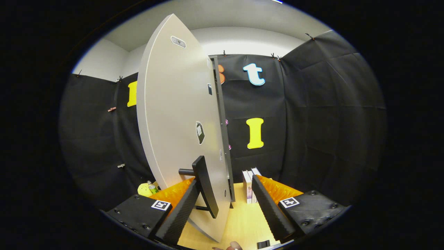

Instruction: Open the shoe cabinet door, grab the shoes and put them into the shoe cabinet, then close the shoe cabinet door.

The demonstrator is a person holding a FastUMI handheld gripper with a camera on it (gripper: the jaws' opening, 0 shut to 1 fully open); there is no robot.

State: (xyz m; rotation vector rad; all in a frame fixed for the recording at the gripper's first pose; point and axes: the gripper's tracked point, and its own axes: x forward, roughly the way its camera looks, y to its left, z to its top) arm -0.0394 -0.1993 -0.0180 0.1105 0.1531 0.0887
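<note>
The grey shoe cabinet door (177,114) stands swung out, and I see it almost edge-on, its dark edge (222,132) facing me. Its black bar handle (205,189) sticks out from the door's face on two short posts. My gripper (226,182) is open, its fingers spread wide. The door's lower edge and the handle sit between them. The handle lies right beside the left finger (180,211). The right finger (269,205) stands apart from the door, on its other side.
A light wooden surface (242,222) lies below the fingers. White boxes (249,185) stand upright just beyond the right finger. A yellow-green object with a small bottle (147,189) sits past the left finger. A person's fingertip (234,246) shows at the bottom.
</note>
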